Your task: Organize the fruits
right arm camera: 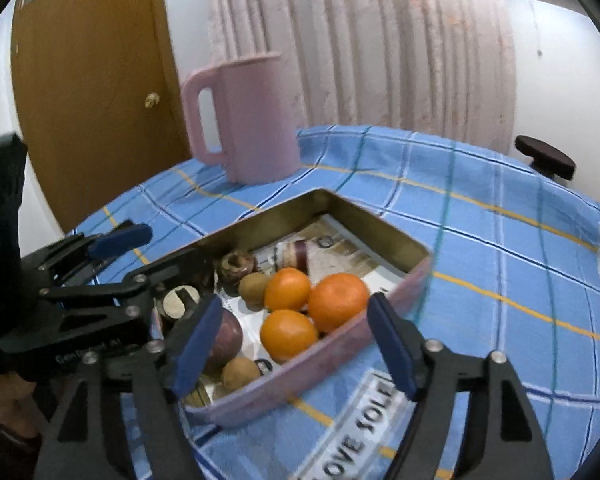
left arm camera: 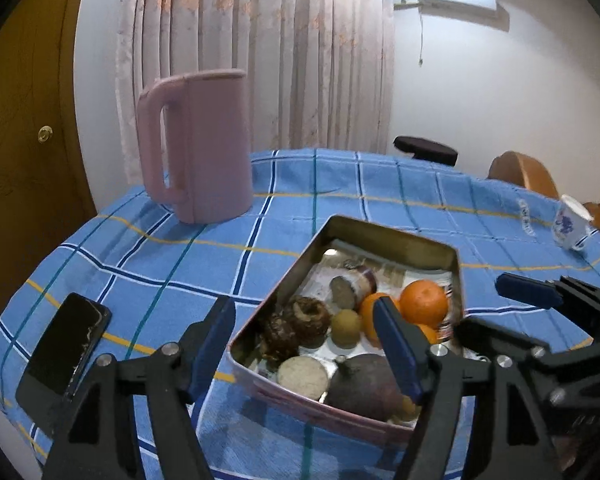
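Note:
A metal tin (left arm camera: 388, 236) (right arm camera: 364, 216) sits on the blue checked tablecloth. It holds three oranges (left arm camera: 424, 302) (right arm camera: 338, 300), small brown fruits (left arm camera: 345, 326) (right arm camera: 253, 286), a dark purple fruit (left arm camera: 364, 386) (right arm camera: 228, 334), knobbly brown roots (left arm camera: 310, 316) (right arm camera: 236, 266) and a cut root (left arm camera: 302, 376). My left gripper (left arm camera: 306, 348) is open and empty, straddling the tin's near left corner. My right gripper (right arm camera: 292, 344) is open and empty, just above the tin's near rim over the oranges. Each gripper also shows in the other's view: the right (left arm camera: 540, 308), the left (right arm camera: 100, 264).
A pink jug (left arm camera: 196, 144) (right arm camera: 246, 120) stands behind the tin. A black phone (left arm camera: 64, 352) lies at the left table edge. A white patterned cup (left arm camera: 570, 222) lies tipped at the right. A dark stool (left arm camera: 426, 150) and a wooden chair (left arm camera: 520, 172) stand beyond the table.

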